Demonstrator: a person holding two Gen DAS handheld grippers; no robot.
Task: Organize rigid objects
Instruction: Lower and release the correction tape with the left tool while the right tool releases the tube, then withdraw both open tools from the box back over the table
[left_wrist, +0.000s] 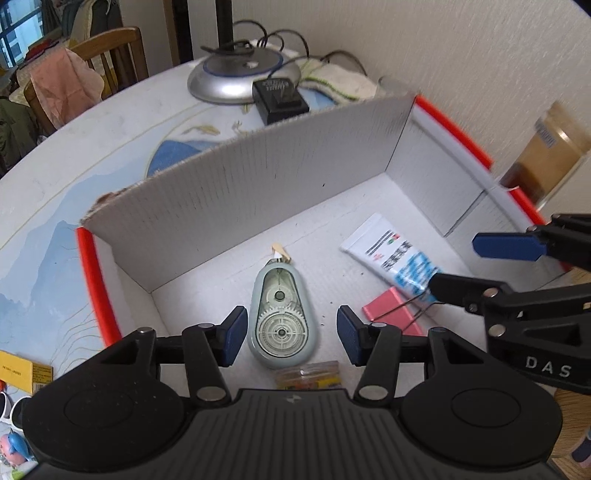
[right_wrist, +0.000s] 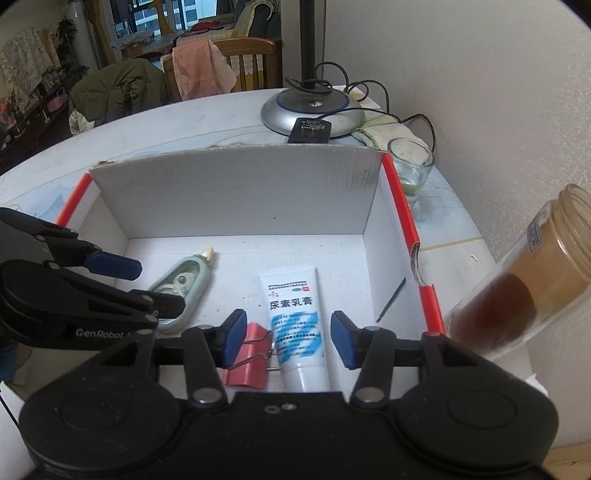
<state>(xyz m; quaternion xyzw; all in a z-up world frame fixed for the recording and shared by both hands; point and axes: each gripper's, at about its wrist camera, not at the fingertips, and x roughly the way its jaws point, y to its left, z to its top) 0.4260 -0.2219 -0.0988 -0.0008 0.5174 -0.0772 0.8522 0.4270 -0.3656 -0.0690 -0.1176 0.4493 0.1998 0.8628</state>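
Box (right_wrist: 236, 192) of white cardboard with red edges sits on the round table (left_wrist: 110, 122); both grippers hang over its open top, pointing steeply down. Left gripper (left_wrist: 291, 334): jaws spread, straddling the pale green correction-tape dispenser (left_wrist: 281, 317) without the pads touching it; the dispenser lies flat on the box floor. Right gripper (right_wrist: 286, 338): jaws spread, either side of the white cream tube (right_wrist: 295, 325), pads clear of it as far as I can judge; the tube lies flat with its cap end toward the camera. A pink binder clip (right_wrist: 245, 363) lies just beside the tube, its wire handle touching or slightly overlapping it. A small clear case of coloured pieces (left_wrist: 310, 374) lies at the near edge of the box floor, seen from the left wrist only. Progress, judged: four items are inside the box, nothing is gripped, so these look placed. Still outside: a glass jar of brown powder (right_wrist: 535, 280) near the box's right wall, a yellow packet (left_wrist: 26, 373) and small toys at the left edge of the left view; whether these belong to the task I cannot tell. The lamp base (right_wrist: 312, 110), black adapter (right_wrist: 310, 131) and drinking glass (right_wrist: 412, 170) stand beyond the box. Hidden or unclear: the near wall of the box is behind the gripper bodies; the jar is blurred and tilted by the lens; the tube's cap is cut off behind the right gripper's body; the case's contents are too small to identify.
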